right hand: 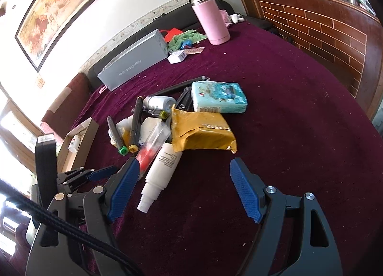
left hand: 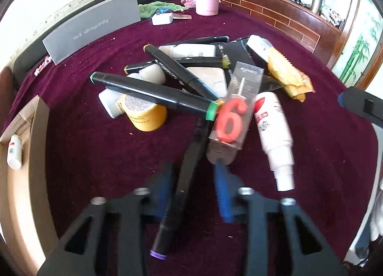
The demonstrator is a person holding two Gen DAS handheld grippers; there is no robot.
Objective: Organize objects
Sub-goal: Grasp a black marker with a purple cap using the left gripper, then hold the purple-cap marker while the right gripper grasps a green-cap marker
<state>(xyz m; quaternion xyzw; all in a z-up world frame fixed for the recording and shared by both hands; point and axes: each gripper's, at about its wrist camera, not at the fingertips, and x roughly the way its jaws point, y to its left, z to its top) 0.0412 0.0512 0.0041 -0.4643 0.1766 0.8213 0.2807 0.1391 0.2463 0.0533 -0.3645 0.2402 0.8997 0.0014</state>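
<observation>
Deep maroon velvet cloth (left hand: 311, 180) covers the round table, with a jumble of markers, bottles and packets heaped at its middle and an open cardboard box (left hand: 36, 146) at its left edge. Closed tight, the left gripper (left hand: 210, 156) pinches a black marker with a purple end cap (left hand: 177, 192), which runs back between its blue pads toward the camera, its far end next to the clear boxed red number-six candle (left hand: 231, 118). Wide open and empty, the right gripper (right hand: 184, 175) hovers near the white pump bottle (right hand: 159, 175). To do this step well, I judge the marker should be lifted straight up before swinging toward the cardboard box, so its tip does not drag the candle box or the green-capped black marker (left hand: 153, 95) lying across the heap
</observation>
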